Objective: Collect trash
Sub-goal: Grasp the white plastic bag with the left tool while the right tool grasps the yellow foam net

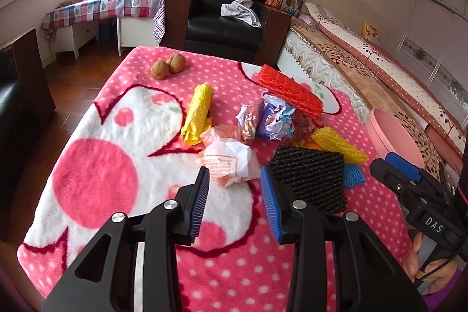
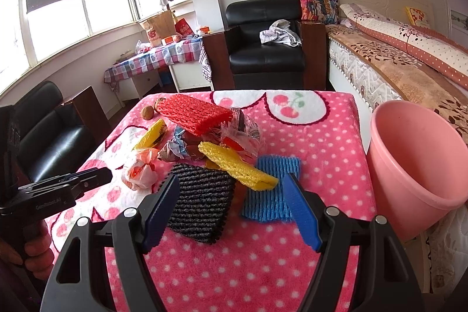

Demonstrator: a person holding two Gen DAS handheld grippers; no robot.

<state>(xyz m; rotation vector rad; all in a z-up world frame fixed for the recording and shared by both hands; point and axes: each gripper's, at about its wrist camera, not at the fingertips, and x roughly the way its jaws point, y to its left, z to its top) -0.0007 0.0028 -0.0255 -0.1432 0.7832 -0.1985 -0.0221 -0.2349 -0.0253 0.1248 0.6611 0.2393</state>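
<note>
Trash lies heaped in the middle of the worktop, on a pink dotted blanket [image 1: 96, 174]. My left fingers [image 1: 235, 203] are apart with nothing between them, aimed at a crumpled white and orange wrapper [image 1: 226, 163] just ahead. My right fingers [image 2: 231, 209] are apart too and hold nothing; the black foam net [image 2: 201, 201] sits near the left one and the blue foam net [image 2: 273, 189] lies near the right one.

A yellow foam net [image 2: 237, 165] lies across both of those, with its near end over the blue one. Behind it sit crumpled paper [image 1: 275, 119] and shiny wrappers, and the red foam net [image 2: 194, 113] rests on top of the heap at the back. A rolled yellow bag [image 1: 199, 113] lies to the left of the pile. Two walnuts [image 1: 168, 66] sit apart near the far edge.

The pink bucket [image 2: 415, 163] stands off the right edge of the worktop, beside the bed [image 2: 389, 69], its mouth open toward me. Its base is cut off from view.

What lies under the heap I cannot make out. Bare blanket spreads on the left half and along the near edge. A black armchair [image 2: 266, 48] stands past the far edge.
</note>
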